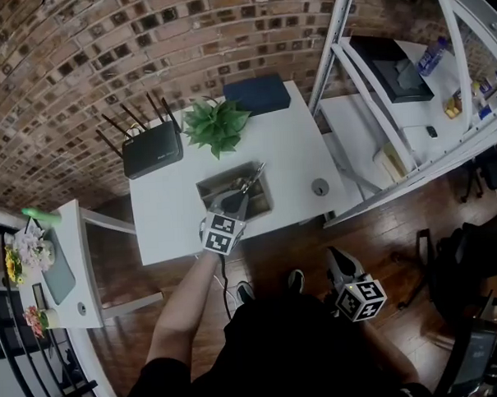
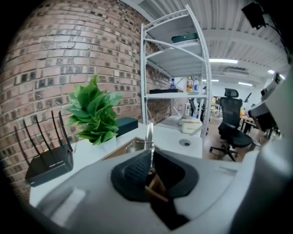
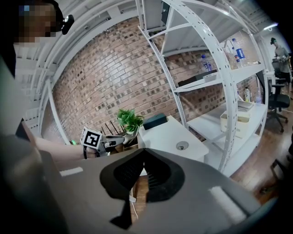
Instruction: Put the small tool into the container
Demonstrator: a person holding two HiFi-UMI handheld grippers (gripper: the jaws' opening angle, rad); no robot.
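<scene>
The container (image 1: pixel 216 183) is a small open box on the white table (image 1: pixel 171 222), also low in the left gripper view as a container (image 2: pixel 129 146) just past the jaws. My left gripper (image 1: pixel 236 201) hovers at its near side, shut on the small tool (image 1: pixel 253 176). From the jaw tips of that left gripper (image 2: pixel 150 155) the small tool's (image 2: pixel 149 133) silver shaft stands straight up, its brown handle down between the pads. My right gripper (image 1: pixel 340 268) hangs low off the table's right front corner. This right gripper (image 3: pixel 142 157) is shut with nothing in it.
A black router (image 1: pixel 152 148), a potted plant (image 1: pixel 216 125) and a dark blue box (image 1: pixel 259 93) line the table's far edge by the brick wall. A round cable grommet (image 1: pixel 319 186) sits right of the container. White shelving (image 1: pixel 392 88) stands right; a side table (image 1: pixel 66 267) left.
</scene>
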